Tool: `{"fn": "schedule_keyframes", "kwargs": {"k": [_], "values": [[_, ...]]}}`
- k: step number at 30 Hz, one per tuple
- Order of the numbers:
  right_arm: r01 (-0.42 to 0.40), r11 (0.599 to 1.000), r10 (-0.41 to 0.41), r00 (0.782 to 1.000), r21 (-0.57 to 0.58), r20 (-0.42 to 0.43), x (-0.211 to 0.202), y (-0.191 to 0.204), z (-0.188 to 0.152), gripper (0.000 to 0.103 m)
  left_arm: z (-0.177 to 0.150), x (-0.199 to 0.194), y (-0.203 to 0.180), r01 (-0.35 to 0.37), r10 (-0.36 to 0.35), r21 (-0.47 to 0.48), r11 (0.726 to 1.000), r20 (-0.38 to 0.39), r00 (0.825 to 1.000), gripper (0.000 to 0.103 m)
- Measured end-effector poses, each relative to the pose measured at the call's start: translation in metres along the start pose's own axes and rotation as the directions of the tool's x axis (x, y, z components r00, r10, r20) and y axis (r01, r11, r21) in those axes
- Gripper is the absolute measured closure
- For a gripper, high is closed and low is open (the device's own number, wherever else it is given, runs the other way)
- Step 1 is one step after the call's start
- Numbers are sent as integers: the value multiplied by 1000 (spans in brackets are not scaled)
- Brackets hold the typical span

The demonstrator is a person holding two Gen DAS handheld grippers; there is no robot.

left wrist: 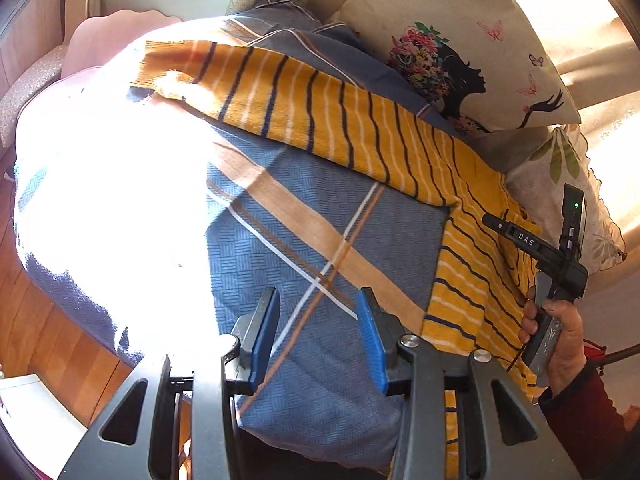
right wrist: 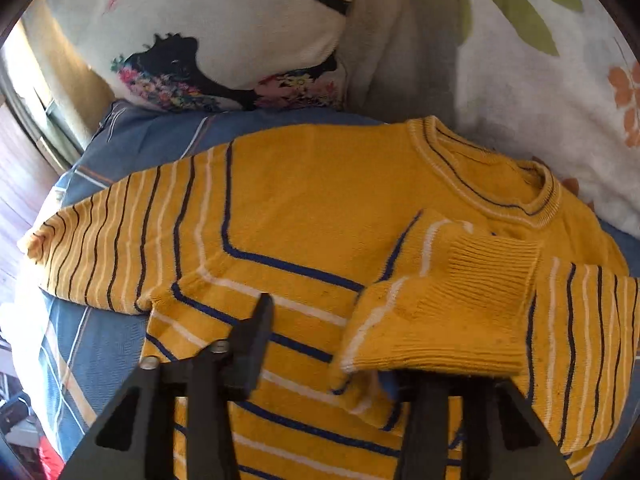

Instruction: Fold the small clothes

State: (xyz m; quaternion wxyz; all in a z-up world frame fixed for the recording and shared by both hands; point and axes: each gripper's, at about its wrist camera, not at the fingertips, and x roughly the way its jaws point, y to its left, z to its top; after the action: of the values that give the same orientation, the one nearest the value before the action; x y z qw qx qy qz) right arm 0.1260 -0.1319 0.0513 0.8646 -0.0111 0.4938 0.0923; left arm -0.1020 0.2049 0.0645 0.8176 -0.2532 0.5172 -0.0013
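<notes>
A small yellow sweater (right wrist: 304, 216) with navy and white stripes lies flat on a blue checked bedspread (left wrist: 312, 216). In the left wrist view one long striped sleeve (left wrist: 304, 108) stretches across the bed. My left gripper (left wrist: 318, 332) is open and empty above the bedspread, short of the sweater's hem (left wrist: 452, 312). My right gripper (right wrist: 344, 340) is open over the sweater's chest. The right sleeve's ribbed cuff (right wrist: 452, 304) is folded over the body and drapes over my right finger, hiding it. The left finger (right wrist: 256, 336) is bare. The right gripper also shows in the left wrist view (left wrist: 532, 240), held by a hand.
A cushion (left wrist: 460, 48) printed with a woman's silhouette and a floral pillow (right wrist: 540, 92) lean at the head of the bed, just beyond the sweater's collar (right wrist: 492, 176). Strong sunlight washes out the bed's left part (left wrist: 112, 200). Wooden floor (left wrist: 48, 320) lies past the bed edge.
</notes>
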Motion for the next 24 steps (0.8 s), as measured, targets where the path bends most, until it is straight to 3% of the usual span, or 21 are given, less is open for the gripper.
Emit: {"fn": "schedule_keyframes", "kwargs": {"k": [3,7,10,11,13,16,19,24], "values": [[134,968,-129,991,-213,40,4,43,0,30,7,5,9,-5,5,-4,1000,-8,1000,65],[237,846,-214,971,-477,102,15,97,-14,30,17,6,20,-6,6,-19,1000,-11,1000,65],[354,729,-290,935,-586,205,18,121,-23,30,23,6,24,-14,14,-13,1000,-9,1000,65],[368,712,-298,929,-598,218,17,122,-24,30,24,5,24,-13,13,-12,1000,-9,1000,64],[346,738,-283,938,-579,200,12,116,-22,30,27,5,23,-5,5,-10,1000,-10,1000,64],[272,854,-237,962,-444,134,-5,88,-15,30,28,4,20,2,-2,2,1000,-3,1000,61],[238,935,-228,971,-262,68,-27,40,-17,30,34,9,21,-2,2,-14,1000,6,1000,55],[212,975,-212,977,-62,18,-62,-12,-44,30,63,31,49,16,-12,-153,988,27,1000,55]]}}
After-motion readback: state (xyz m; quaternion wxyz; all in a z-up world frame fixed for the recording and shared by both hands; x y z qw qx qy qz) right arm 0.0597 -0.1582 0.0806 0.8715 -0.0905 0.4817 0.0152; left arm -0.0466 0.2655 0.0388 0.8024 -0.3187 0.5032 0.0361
